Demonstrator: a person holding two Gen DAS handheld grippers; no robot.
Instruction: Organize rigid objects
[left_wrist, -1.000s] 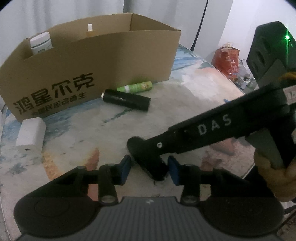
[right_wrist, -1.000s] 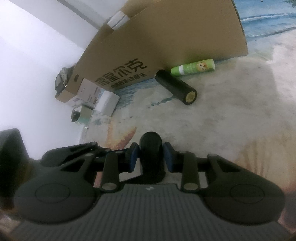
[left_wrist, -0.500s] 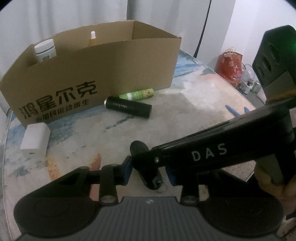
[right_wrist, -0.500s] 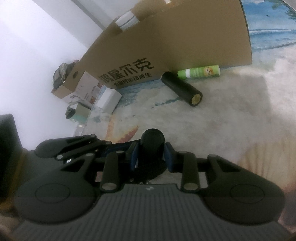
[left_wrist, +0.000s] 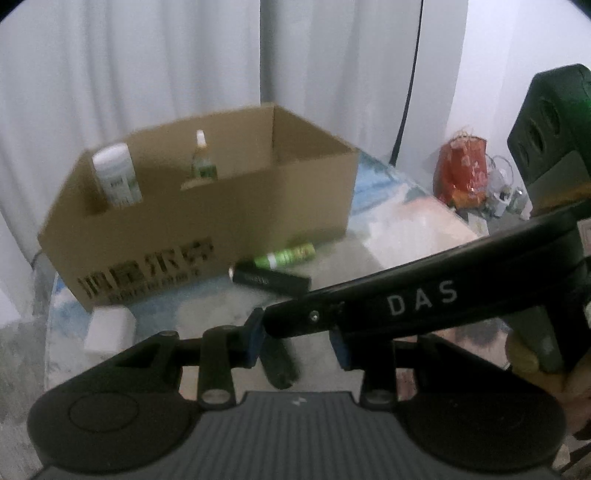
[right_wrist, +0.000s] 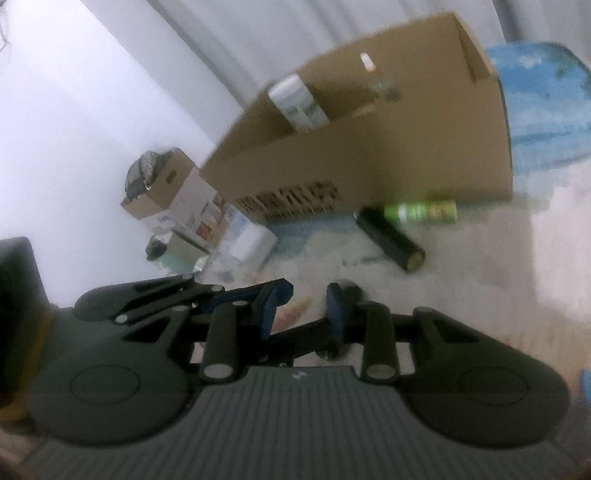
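Hovering low over the worktop (left_wrist: 388, 236), the left gripper (left_wrist: 295, 343) has its fingers spread. A dark rounded item (left_wrist: 280, 365) sits in the gap, close to the left-hand pad and well short of the other, so nothing is pinched there.

The right gripper (right_wrist: 302, 306) reaches across from the side, its arm lying over the left fingers. Its tips stand apart with worktop showing between them. A dark bar crosses lower in that gap, and blur prevents any finding on whether it is clamped.

Judgement: the crossed arrangement suits passing the item from one tool to the other, or steadying it for a better hold.

The cardboard box (left_wrist: 295, 206) stands beyond with its top open. A white bottle (left_wrist: 116, 177) and a dropper bottle (left_wrist: 202, 162) stand upright inside, so it is presumably the collection point.

Outstanding on the worktop:
- A green tube (left_wrist: 288, 254) lies on its side just before the box wall.
- A black cylinder (left_wrist: 271, 281) lies on its side just beside the tube.
- A white block (left_wrist: 109, 326) sits near the box's left corner.
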